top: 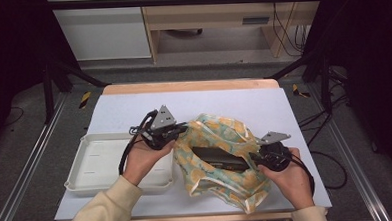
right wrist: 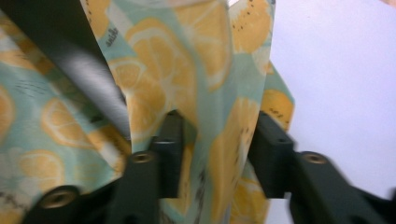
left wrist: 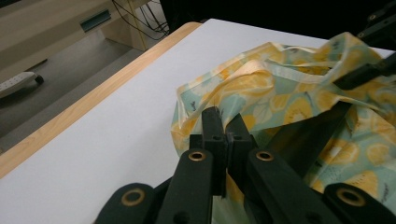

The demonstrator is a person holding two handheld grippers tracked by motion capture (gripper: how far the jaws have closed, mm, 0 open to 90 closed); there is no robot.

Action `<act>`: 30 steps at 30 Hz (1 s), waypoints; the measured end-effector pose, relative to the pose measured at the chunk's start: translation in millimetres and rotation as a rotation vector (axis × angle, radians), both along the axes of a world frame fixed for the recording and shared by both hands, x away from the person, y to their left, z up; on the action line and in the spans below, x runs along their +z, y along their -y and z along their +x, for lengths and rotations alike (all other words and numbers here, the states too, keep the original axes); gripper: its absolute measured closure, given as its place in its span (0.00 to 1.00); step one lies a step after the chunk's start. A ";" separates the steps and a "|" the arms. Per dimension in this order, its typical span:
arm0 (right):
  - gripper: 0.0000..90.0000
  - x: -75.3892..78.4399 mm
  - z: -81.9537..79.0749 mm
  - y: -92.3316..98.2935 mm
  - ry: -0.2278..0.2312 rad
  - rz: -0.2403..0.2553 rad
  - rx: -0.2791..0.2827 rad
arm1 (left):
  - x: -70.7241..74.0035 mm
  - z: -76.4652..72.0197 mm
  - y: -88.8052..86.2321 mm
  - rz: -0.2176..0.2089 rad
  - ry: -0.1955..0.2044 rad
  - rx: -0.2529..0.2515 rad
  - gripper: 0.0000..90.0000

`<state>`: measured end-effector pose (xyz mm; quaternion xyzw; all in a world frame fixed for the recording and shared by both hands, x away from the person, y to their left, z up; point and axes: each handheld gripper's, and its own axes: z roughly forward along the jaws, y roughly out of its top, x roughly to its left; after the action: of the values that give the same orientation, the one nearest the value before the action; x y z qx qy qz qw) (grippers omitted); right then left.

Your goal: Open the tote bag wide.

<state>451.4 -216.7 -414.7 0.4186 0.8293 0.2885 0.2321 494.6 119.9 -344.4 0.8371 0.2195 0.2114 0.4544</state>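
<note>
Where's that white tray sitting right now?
In the high view the white tray lies on the table's left side, partly under the person's left hand and just left of the lemon-print bag.

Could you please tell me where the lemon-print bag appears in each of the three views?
High view: bag centre-right on the table.
Left gripper view: right half, its edge pinched in that gripper's jaws.
Right gripper view: left and centre, a fold between that gripper's jaws.
Shared landmark: the bag's dark opening.
</note>
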 end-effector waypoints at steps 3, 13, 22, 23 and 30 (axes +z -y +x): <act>0.89 0.1 4.2 6.8 0.037 0.003 -0.039 | -1.7 -1.9 2.7 0.028 0.006 -0.011 1.00; 0.98 -11.1 21.4 18.3 0.082 0.042 -0.112 | -25.1 12.0 15.0 0.125 -0.005 0.017 1.00; 0.93 -36.9 39.2 18.5 -0.007 0.037 -0.111 | -53.6 35.1 20.6 0.200 -0.098 0.054 1.00; 0.91 -37.8 39.3 18.9 -0.003 0.035 -0.110 | -55.2 36.2 20.4 0.199 -0.104 0.057 1.00; 0.59 -24.9 24.6 21.6 0.072 0.060 -0.133 | -59.9 37.7 19.4 0.202 -0.120 0.059 1.00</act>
<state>476.1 -238.3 -439.6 0.4691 0.7816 0.3122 0.2676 532.3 100.5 -404.3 0.8830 0.2484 0.1952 0.3472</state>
